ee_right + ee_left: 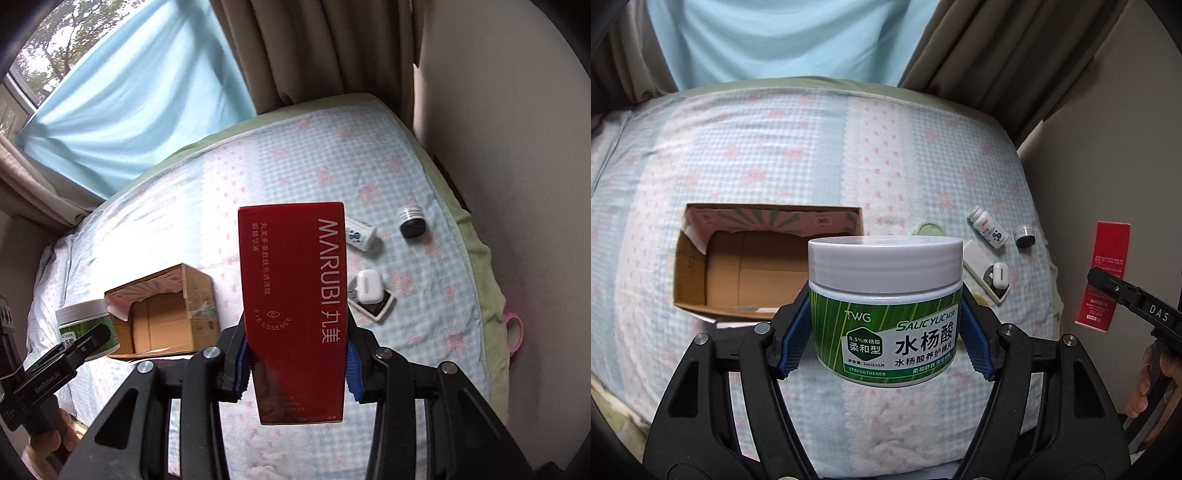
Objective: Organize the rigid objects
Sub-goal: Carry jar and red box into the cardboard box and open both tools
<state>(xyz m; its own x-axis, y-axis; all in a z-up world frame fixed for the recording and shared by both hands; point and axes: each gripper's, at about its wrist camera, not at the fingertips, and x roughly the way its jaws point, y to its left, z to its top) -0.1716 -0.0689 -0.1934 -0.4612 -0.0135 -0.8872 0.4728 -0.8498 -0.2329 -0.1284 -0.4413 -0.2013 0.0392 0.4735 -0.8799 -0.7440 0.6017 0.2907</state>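
- With both claws loaded, cardboard box (768, 258) lies ahead-left of left gripper (886, 332), the nearer one.
- Left clamps salicylic acid pad jar (885, 317) upright.
- Right gripper (297, 363) clamps red MARUBI carton (293, 295), long axis forward.

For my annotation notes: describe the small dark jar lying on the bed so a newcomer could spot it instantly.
On the blue-checked bedsheet, look right of the open cardboard box, near the bed's wall-side edge. Beyond the white plastic pill bottle lies the small black-lidded round jar. It is the only dark, squat item; its neighbours are white.
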